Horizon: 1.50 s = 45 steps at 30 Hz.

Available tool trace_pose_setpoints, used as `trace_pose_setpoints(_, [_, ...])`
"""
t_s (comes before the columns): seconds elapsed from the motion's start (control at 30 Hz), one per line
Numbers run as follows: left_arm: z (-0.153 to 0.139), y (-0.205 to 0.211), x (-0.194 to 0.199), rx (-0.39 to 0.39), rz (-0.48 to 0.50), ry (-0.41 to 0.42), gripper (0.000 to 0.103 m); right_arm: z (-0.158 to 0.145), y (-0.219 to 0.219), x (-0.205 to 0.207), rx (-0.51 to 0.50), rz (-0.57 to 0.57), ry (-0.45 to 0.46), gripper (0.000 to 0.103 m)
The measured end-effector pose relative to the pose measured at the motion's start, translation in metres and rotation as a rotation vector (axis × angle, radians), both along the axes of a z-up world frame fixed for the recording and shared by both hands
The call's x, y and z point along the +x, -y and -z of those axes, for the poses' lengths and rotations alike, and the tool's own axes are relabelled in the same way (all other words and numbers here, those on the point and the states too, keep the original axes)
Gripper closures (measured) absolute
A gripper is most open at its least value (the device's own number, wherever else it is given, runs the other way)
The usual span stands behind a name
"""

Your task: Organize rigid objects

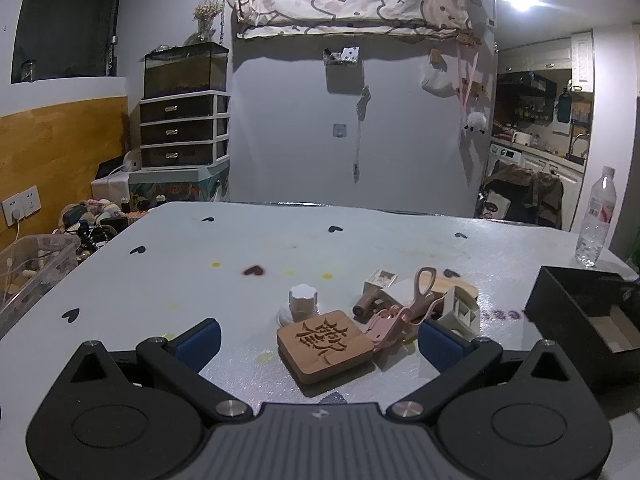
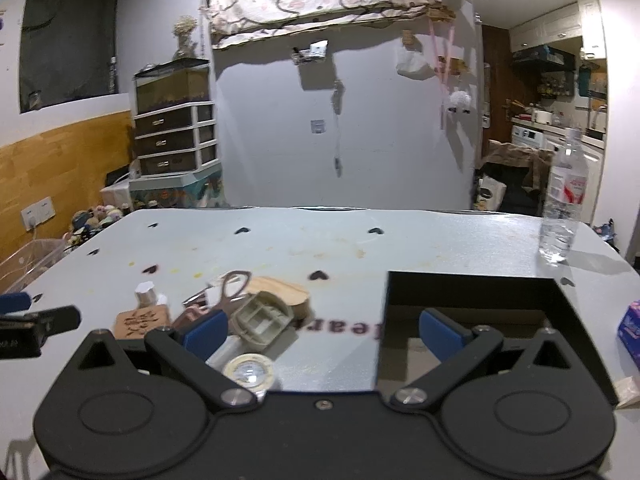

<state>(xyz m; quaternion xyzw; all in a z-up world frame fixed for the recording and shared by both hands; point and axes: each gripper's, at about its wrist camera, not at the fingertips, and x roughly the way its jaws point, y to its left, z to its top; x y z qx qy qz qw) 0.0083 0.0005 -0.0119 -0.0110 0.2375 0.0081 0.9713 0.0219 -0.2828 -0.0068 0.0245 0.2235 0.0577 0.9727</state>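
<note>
A square wooden block with a carved character (image 1: 326, 344) lies on the white table between the fingers of my open left gripper (image 1: 318, 342). Behind it stand a small white bottle (image 1: 303, 299), pink scissors (image 1: 416, 298), a brown stamp (image 1: 370, 304) and a beige plastic organiser (image 1: 460, 310). A black open box (image 1: 588, 312) sits to the right. In the right wrist view my open, empty right gripper (image 2: 322, 334) hovers at the box's (image 2: 468, 296) left wall, with the organiser (image 2: 262, 320), a tape roll (image 2: 248, 372), the scissors (image 2: 232, 292) and the carved block (image 2: 140, 322) to its left.
A clear water bottle (image 2: 562, 204) stands at the table's far right. A blue packet (image 2: 630, 328) lies right of the box. A drawer unit with a tank (image 1: 184, 120) and a clear bin (image 1: 36, 264) stand left of the table. The left gripper's finger (image 2: 16, 302) shows at the right view's left edge.
</note>
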Motion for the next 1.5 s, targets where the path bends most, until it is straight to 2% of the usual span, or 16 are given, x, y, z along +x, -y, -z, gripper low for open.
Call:
trace_pose_setpoints(0.43, [0.030,0.004,0.033,0.008,-0.068,-0.076,0.000,0.006,0.074,0.005,-0.034,0.250,-0.049,0.000])
trace_pose_setpoints(0.63, [0.050,0.005,0.053,-0.002,-0.130,-0.141,0.000,0.013,0.104,0.001,0.005,0.298,-0.079,0.000])
trace_pose_setpoints(0.87, [0.075,0.007,0.069,-0.022,-0.149,-0.232,0.000,0.022,0.126,0.000,-0.067,0.332,-0.067,0.000])
trace_pose_setpoints(0.97, [0.080,0.014,0.071,0.025,-0.162,-0.217,0.000,0.027,0.139,0.008,-0.031,0.303,-0.125,0.000])
trace_pose_setpoints(1.13, [0.081,0.017,0.072,0.022,-0.166,-0.212,0.000,0.034,0.156,0.017,0.017,0.335,-0.177,0.002])
trace_pose_setpoints(1.17, [0.081,0.018,0.072,0.021,-0.167,-0.217,0.000,0.035,0.158,0.020,0.023,0.342,-0.189,0.007])
trace_pose_setpoints(1.2, [0.080,0.018,0.073,0.019,-0.169,-0.223,0.000,0.037,0.160,0.023,0.030,0.335,-0.204,0.019])
trace_pose_setpoints(1.23, [0.079,0.018,0.074,0.016,-0.172,-0.231,0.000,0.039,0.162,0.026,0.041,0.322,-0.215,0.025])
trace_pose_setpoints(1.3, [0.077,0.017,0.076,0.005,-0.175,-0.249,0.000,0.043,0.165,0.032,0.051,0.314,-0.237,0.049])
trace_pose_setpoints(1.33, [0.076,0.016,0.077,-0.009,-0.174,-0.253,0.000,0.045,0.165,0.034,0.047,0.312,-0.250,0.053])
trace_pose_setpoints(1.4, [0.071,0.012,0.079,-0.066,-0.173,-0.264,0.000,0.048,0.164,0.038,0.033,0.308,-0.264,0.070])
trace_pose_setpoints(1.43, [0.070,0.009,0.081,-0.103,-0.172,-0.267,0.000,0.049,0.164,0.039,0.025,0.303,-0.263,0.072])
trace_pose_setpoints(1.5, [0.065,0.002,0.085,-0.200,-0.177,-0.263,0.000,0.049,0.163,0.039,-0.011,0.316,-0.257,0.086])
